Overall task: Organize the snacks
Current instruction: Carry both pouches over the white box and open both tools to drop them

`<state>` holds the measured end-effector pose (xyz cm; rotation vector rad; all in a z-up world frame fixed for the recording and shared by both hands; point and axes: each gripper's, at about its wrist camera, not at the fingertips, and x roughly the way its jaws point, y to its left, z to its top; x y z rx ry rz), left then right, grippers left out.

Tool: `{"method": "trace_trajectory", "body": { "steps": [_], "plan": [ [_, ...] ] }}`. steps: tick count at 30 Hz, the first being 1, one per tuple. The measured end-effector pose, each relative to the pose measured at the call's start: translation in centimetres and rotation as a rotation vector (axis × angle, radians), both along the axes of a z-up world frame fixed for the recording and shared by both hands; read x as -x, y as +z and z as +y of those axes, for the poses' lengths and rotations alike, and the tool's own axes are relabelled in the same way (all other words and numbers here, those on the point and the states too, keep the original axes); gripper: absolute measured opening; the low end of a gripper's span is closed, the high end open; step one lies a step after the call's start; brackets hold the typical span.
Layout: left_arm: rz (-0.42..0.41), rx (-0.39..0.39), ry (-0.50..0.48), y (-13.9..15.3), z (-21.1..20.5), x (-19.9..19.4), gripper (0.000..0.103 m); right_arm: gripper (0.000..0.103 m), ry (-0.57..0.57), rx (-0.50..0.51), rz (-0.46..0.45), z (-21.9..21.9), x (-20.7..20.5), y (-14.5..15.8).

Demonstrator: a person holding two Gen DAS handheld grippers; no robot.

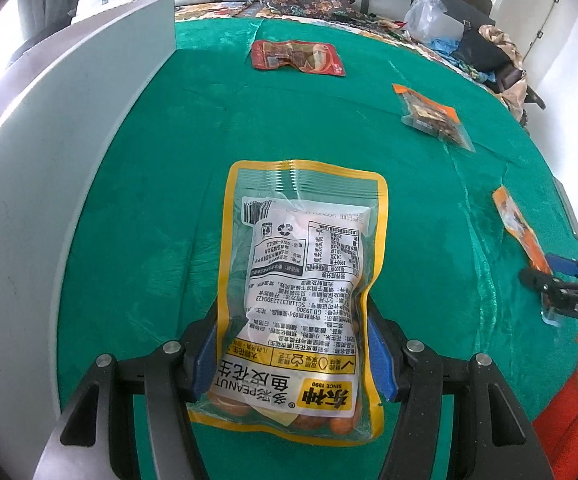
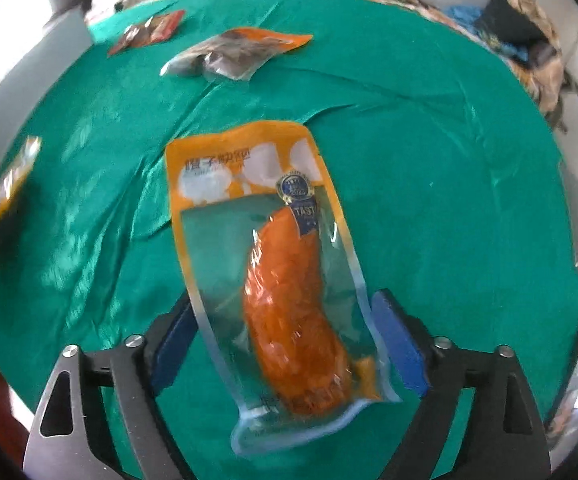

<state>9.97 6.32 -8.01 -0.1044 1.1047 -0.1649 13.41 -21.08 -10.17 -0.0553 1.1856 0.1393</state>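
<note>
Snacks lie in both tools' reach on the green-covered counter (image 1: 129, 200), and the step in hand looks like setting each pack where it belongs. Start with the left tool (image 1: 291, 356): its blue pads press on either side of the peanut pack (image 1: 301, 280), so this tool is pinching the pack near its lower half, label side up and printed text upside down to the camera. To do this well, I judge the grip should stay low and even, since the loose nuts inside will shift and the slick film can slide out if the pack is swung. The right tool (image 2: 289, 344) stands spread wide, its pads clear of the orange sausage pack (image 2: 273, 280) that lies between them on the cloth; no thing is held there. That pack is a long clear pouch with an orange header, a blue badge and one curved orange sausage inside. Before lifting away, the right tool should rise straight so a pad does not drag the pouch's edge. Farther out lie a red pack (image 1: 297, 58) and a small orange-edged pack (image 1: 433, 118), well apart from each other, and a grey board (image 1: 49, 160) stands along the counter's left side.
</note>
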Motion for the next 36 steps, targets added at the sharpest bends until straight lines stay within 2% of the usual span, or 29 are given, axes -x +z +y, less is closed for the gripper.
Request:
{"method": "trace_trajectory", "body": {
  "steps": [3,4,5,6,7,11,16,20,24,28,32,36],
  "plan": [
    [-0.009,0.013,-0.008,0.6,-0.2,0.4,0.061,0.084,-0.009,0.014,0.013,0.1,-0.8,0.0],
    [-0.013,0.016,-0.010,0.8,-0.2,0.5,0.061,0.076,-0.024,0.004,0.018,-0.1,-0.9,0.3],
    [-0.020,0.020,-0.013,1.1,-0.2,0.7,0.061,0.061,-0.044,-0.030,0.013,-0.5,-0.8,0.8],
    [-0.024,0.026,-0.014,1.4,-0.2,0.8,0.061,0.054,-0.071,-0.092,-0.008,-1.3,-0.5,1.7],
    [-0.025,0.032,-0.015,1.5,-0.1,0.8,0.061,0.041,-0.097,-0.149,-0.015,-2.1,-0.3,2.6],
    [-0.032,0.070,-0.012,2.5,-0.1,1.1,0.061,0.038,-0.180,-0.333,-0.040,-4.5,0.5,4.1],
    [-0.047,0.134,-0.003,4.4,0.2,1.2,0.061,0.038,-0.282,-0.742,-0.050,-7.4,1.8,4.4],
    [-0.063,0.212,0.014,6.8,1.4,1.4,0.061,0.039,-0.274,-0.885,-0.034,-6.4,1.5,4.9],
    [-0.113,0.285,0.059,10.6,4.9,1.8,0.061,0.039,-0.210,-0.972,-0.035,-2.3,0.9,6.6],
    [-0.163,0.283,0.145,13.9,10.9,1.7,0.061,0.039,-0.092,-1.044,-0.039,3.8,-0.9,10.0],
    [-0.217,0.199,0.260,15.9,17.8,1.8,0.061,0.039,0.049,-1.097,-0.013,12.3,-3.3,13.1],
    [-0.211,0.111,0.387,15.4,25.0,1.8,0.061,0.040,0.186,-1.096,0.013,22.5,-4.9,15.3]
  ]
}}
